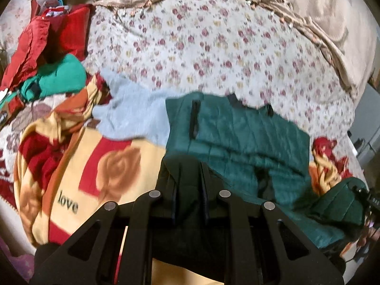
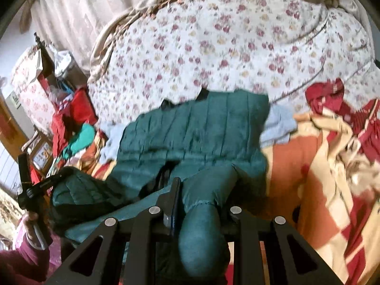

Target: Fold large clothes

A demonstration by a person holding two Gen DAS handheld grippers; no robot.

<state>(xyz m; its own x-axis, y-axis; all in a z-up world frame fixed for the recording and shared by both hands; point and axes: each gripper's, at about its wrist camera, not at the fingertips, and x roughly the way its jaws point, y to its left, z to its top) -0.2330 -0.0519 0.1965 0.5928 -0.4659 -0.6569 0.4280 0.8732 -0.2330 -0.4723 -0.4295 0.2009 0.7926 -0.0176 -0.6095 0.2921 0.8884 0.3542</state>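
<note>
A dark green quilted jacket (image 1: 239, 133) lies on the bed, its far part spread over the blanket. My left gripper (image 1: 190, 185) is shut on a dark fold of the jacket's near edge. My right gripper (image 2: 201, 199) is shut on a bunched green fold of the jacket (image 2: 197, 128), probably a sleeve, which hangs down between the fingers. The left gripper also shows at the left of the right wrist view (image 2: 40, 190), with a quilted part of the jacket draped by it. The right gripper shows at the right edge of the left wrist view (image 1: 365, 199).
A floral bedspread (image 1: 213, 47) covers the bed. A red and cream rose blanket (image 1: 99, 166) lies under the jacket. A pale blue garment (image 1: 133, 114) lies beside it. Red and green clothes (image 1: 47, 54) are piled at the left. Beige bedding (image 1: 320, 7) lies behind.
</note>
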